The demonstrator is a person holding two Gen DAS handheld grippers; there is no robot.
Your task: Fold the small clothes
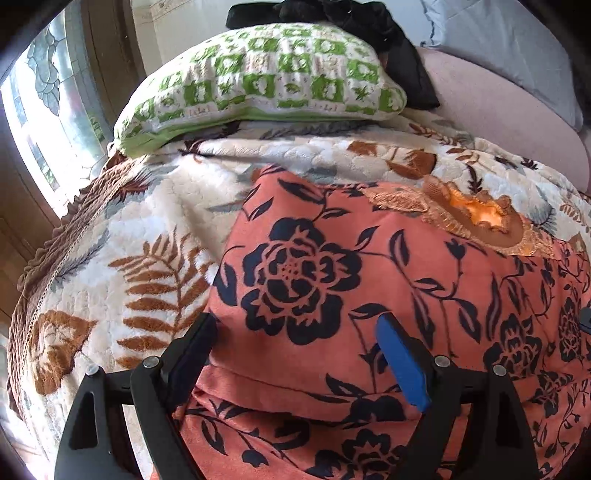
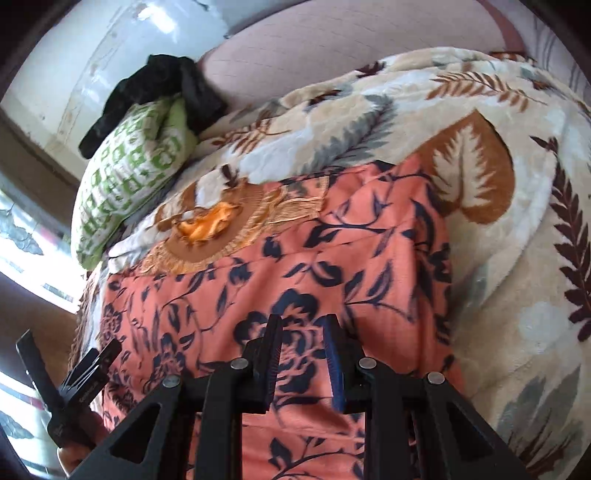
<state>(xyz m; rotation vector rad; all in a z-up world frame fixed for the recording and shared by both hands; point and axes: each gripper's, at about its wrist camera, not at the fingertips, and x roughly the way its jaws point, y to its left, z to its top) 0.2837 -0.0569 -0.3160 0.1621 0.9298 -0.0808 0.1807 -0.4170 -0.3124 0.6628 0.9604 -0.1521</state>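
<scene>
An orange garment with dark blue flowers lies spread on a leaf-patterned blanket. Its embroidered neckline faces the far side. A folded edge of the cloth runs across just in front of my left gripper. That gripper hovers over the garment's left part, its jaws wide open with nothing between them. It also shows from the side in the right wrist view. My right gripper hangs over the garment's middle, its jaws a narrow gap apart, pinching no cloth.
A green-and-white checked pillow lies at the blanket's far end with black clothing heaped behind it. Pink sheet lies beyond. A bright window is on the left, past the bed's edge.
</scene>
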